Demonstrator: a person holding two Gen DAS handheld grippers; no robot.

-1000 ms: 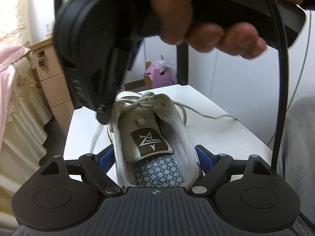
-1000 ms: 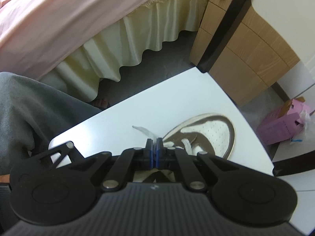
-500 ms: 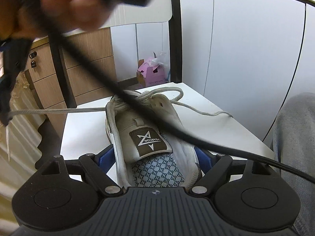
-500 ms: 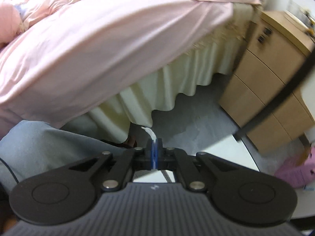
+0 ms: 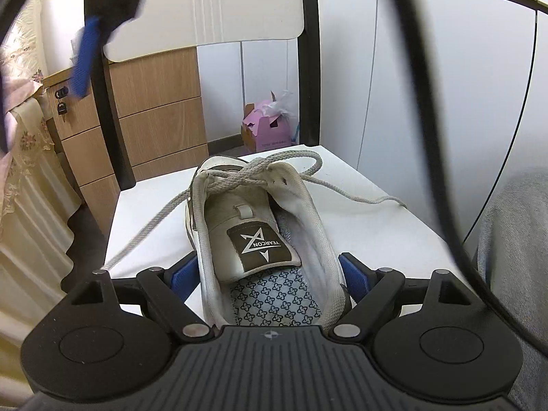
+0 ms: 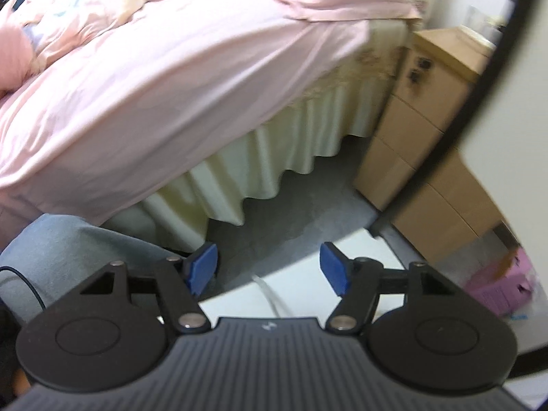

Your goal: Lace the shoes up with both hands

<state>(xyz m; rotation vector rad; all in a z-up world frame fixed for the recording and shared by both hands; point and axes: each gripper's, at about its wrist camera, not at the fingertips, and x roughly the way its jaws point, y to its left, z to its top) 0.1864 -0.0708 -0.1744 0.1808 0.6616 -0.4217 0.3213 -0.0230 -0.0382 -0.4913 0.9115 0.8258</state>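
Your left gripper (image 5: 270, 277) has its blue fingers (image 5: 183, 275) set wide, one on each side of the heel of the shoe (image 5: 263, 236); whether the pads actually press the sides is hidden. The shoe sits on the white desk (image 5: 376, 226), heel toward you and toe pointing far. Its lace (image 5: 239, 174) crosses at the upper eyelets, one free end trailing near-left over the desk edge, the other looping and running right across the desk top. Your right gripper (image 6: 269, 272) is spread wide with nothing in it, pointing out over the floor beside the pink bed (image 6: 154, 78), near the desk's edge, a pale strip of what looks like lace lying just below it. The risk, as I judge it: if the left fingers are only straddling the heel, any tug on a lace end will drag or spin the shoe. The left lace end hangs off the edge and could slide out of reach. The black cable (image 5: 424, 137) swinging across the left view could snag a lace. Only the left view shows the shoe and the lace crossing; only the right view clearly shows that gripper's fingers apart and empty, though a blurred blue pad appears high in the left view.
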